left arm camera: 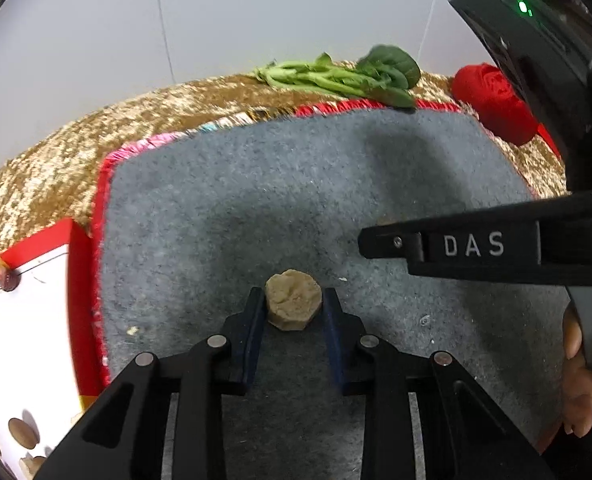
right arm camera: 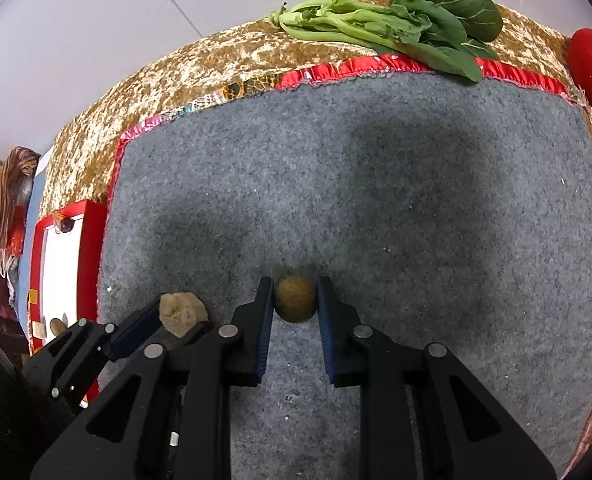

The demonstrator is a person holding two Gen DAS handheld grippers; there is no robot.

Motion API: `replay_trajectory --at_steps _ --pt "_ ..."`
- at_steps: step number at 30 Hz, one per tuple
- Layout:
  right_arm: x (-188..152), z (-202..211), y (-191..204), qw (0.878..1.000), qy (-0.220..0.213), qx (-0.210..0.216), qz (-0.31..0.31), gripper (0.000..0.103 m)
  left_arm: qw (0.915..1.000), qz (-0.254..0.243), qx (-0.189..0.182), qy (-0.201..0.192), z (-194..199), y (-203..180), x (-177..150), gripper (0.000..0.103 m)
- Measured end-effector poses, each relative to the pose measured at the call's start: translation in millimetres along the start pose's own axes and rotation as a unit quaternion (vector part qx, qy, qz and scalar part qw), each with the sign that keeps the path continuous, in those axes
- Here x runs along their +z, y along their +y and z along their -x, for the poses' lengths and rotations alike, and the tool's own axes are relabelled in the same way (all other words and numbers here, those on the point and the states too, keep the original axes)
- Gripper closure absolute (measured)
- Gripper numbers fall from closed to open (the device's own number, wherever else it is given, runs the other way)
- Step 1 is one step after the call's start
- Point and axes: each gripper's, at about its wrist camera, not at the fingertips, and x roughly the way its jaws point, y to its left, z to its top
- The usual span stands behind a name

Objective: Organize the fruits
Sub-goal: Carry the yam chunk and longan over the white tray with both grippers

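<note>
In the left wrist view, my left gripper is shut on a tan, crumbly round lump just over the grey felt mat. The right wrist view shows my right gripper shut on a small round brown fruit low over the same mat. The left gripper with its tan lump sits close by at the lower left. Side-on at the right of the left wrist view is the right gripper; its jaws and load are hidden.
A red-rimmed white tray lies left of the mat and holds a few small brown pieces. Leafy greens lie at the mat's far edge. A red cloth rose sits far right on the gold tablecloth.
</note>
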Motion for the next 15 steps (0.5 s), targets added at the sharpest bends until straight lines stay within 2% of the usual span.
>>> replay_trajectory --at_steps 3,6,15 --pt "-0.2 4.6 3.5 1.000 -0.001 0.027 -0.002 0.080 0.9996 0.006 0.017 -0.023 17.7 4.4 1.0 0.075" --pt "-3.1 10.6 20.1 0.999 -0.009 0.048 0.016 0.080 0.9973 0.010 0.050 -0.053 42.2 12.0 -0.2 0.075" --pt "-28.0 29.4 86.4 0.989 -0.039 0.110 0.089 0.080 0.9806 0.086 0.128 -0.120 111.3 56.0 -30.6 0.075"
